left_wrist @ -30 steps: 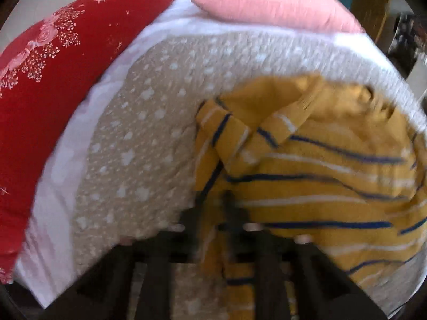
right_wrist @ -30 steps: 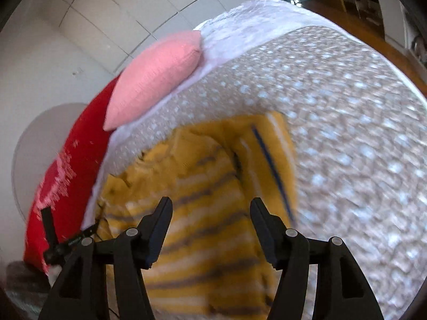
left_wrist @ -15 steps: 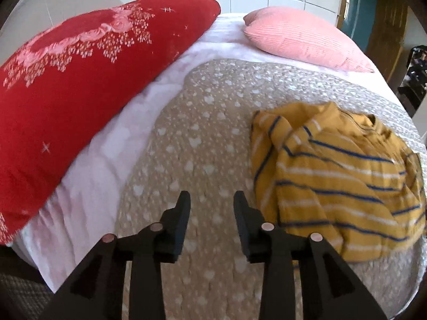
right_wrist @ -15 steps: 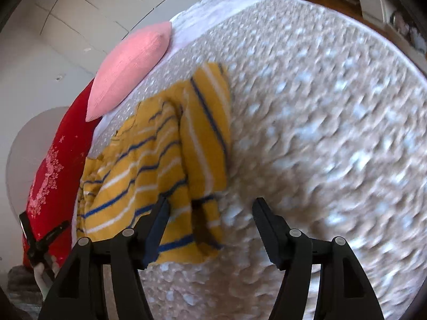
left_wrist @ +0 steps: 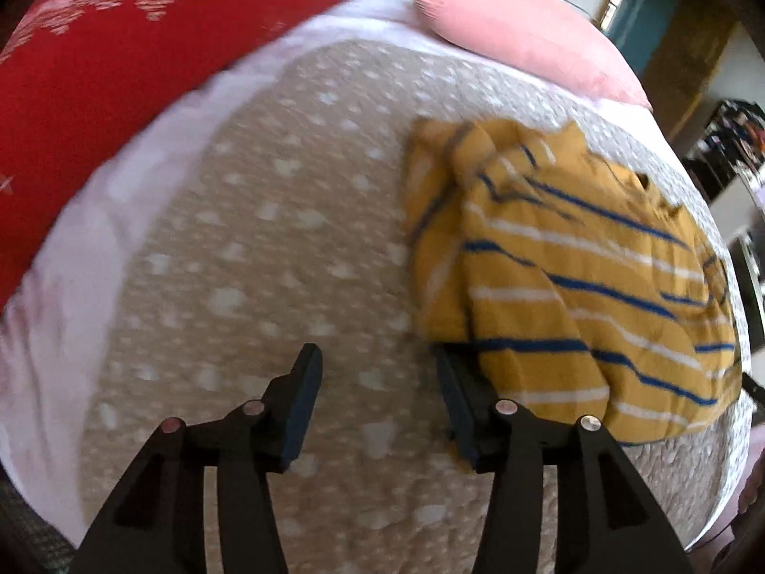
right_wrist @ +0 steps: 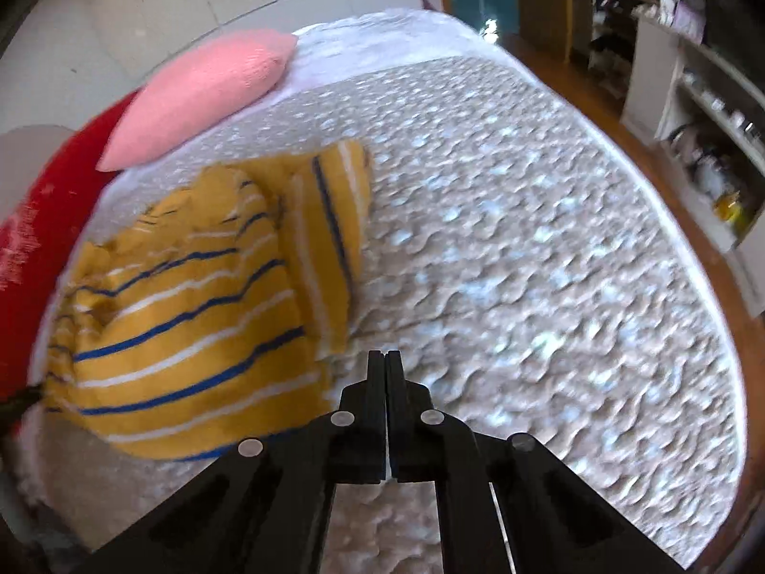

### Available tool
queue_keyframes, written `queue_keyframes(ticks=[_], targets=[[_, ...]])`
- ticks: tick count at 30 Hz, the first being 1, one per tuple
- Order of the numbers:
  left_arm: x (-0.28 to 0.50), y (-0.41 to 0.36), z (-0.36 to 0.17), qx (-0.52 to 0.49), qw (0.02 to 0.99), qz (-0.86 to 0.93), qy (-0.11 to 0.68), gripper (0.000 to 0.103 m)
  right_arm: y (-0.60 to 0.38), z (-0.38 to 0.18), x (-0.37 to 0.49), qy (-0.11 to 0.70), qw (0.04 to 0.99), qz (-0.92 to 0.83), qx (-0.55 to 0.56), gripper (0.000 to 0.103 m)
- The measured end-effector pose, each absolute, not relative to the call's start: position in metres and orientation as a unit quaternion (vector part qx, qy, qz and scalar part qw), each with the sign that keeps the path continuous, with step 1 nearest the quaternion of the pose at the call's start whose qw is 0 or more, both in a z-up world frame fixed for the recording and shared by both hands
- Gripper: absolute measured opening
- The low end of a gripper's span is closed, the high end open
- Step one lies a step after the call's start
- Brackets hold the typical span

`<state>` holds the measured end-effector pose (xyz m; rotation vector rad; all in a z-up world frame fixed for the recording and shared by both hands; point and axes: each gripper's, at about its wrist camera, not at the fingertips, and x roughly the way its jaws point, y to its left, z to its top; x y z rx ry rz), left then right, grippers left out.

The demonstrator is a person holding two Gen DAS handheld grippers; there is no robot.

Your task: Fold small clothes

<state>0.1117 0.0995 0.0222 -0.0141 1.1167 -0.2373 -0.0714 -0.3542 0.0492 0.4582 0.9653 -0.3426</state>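
A soft mustard garment [left_wrist: 588, 296] with blue and white stripes lies bunched at right of the left wrist frame on a nubbly beige bedspread [left_wrist: 267, 248]. The bedspread lies open at left. The left gripper [left_wrist: 377, 382] tilts downward, fingers just widening, empty. The right gripper [right_wrist: 385, 382] has just pinched closed, empty, beside the garment's edge.

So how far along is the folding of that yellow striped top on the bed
Done: the yellow striped top lies folded over on itself into a loose bundle on the bedspread, sleeves tucked in. In hand: nothing; the left tongs have just been opening beside its edge, empty, and the right tongs are shut on nothing. Left: it looks lumpy, so probably a final fold or tidying.
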Motion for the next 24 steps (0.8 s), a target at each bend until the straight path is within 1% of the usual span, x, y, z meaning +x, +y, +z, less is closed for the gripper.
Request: queue_keyframes(ticks=[1,2,3,4,5,8,9,10,11,12,13,14,15,16,17,18,19,20,24], targets=[[0.110,0.094,0.021,0.001,0.843,-0.116,0.526,0.049,-0.353,0.050,-0.074,0.457,0.848,-0.162,0.215,0.002],[0.109,0.089,0.020,0.015,0.844,-0.117,0.524,0.042,-0.350,0.051,-0.078,0.455,0.851,-0.165,0.206,0.002],[0.110,0.085,0.019,0.037,0.843,-0.106,0.526,0.030,-0.347,0.052,-0.082,0.454,0.852,-0.166,0.198,0.002],[0.112,0.083,0.015,0.067,0.841,-0.076,0.531,0.001,-0.345,0.051,-0.087,0.454,0.854,-0.164,0.195,0.002],[0.116,0.086,0.015,0.076,0.840,-0.059,0.534,0.001,-0.342,0.052,-0.092,0.454,0.855,-0.160,0.193,0.003],[0.124,0.110,0.023,0.062,0.846,-0.008,0.529,0.001,-0.332,0.055,-0.097,0.453,0.857,-0.161,0.184,0.005],[0.123,0.117,0.026,0.055,0.849,-0.001,0.526,0.001,-0.330,0.055,-0.102,0.453,0.858,-0.162,0.181,0.006],[0.120,0.127,0.031,0.033,0.852,-0.009,0.523,0.002,-0.324,0.057,-0.103,0.451,0.859,-0.162,0.178,0.010],[0.117,0.134,0.035,0.007,0.853,-0.023,0.521,0.004,-0.321,0.060,-0.105,0.448,0.862,-0.159,0.176,0.015],[0.113,0.140,0.039,-0.012,0.854,-0.033,0.519,0.007,-0.317,0.064,-0.107,0.443,0.865,-0.156,0.175,0.018],[0.112,0.143,0.041,-0.020,0.856,-0.036,0.516,0.017,-0.313,0.069,-0.107,0.437,0.869,-0.151,0.174,0.023],[0.110,0.145,0.042,-0.027,0.858,-0.039,0.511,0.029,-0.307,0.075,-0.104,0.429,0.875,-0.146,0.173,0.028],[0.106,0.145,0.045,-0.035,0.862,-0.042,0.505,0.035,-0.298,0.080,-0.096,0.421,0.880,-0.141,0.171,0.031],[0.103,0.145,0.046,-0.048,0.864,-0.049,0.498,0.041,-0.293,0.086,-0.093,0.413,0.885,-0.136,0.168,0.036],[0.100,0.142,0.047,-0.062,0.865,-0.059,0.494,0.044,-0.285,0.093,-0.088,0.403,0.891,-0.128,0.167,0.041],[0.097,0.137,0.047,-0.076,0.864,-0.071,0.492,0.045,-0.276,0.098,-0.083,0.395,0.895,-0.122,0.166,0.044],[0.097,0.133,0.045,-0.084,0.863,-0.079,0.492,0.048,-0.268,0.102,-0.078,0.391,0.898,-0.114,0.166,0.050],[0.096,0.127,0.042,-0.093,0.861,-0.090,0.492,0.052,-0.259,0.106,-0.071,0.389,0.900,-0.102,0.166,0.053],[0.098,0.105,0.024,-0.098,0.858,-0.112,0.492,0.052,-0.221,0.115,-0.032,0.420,0.890,-0.046,0.172,0.054]])
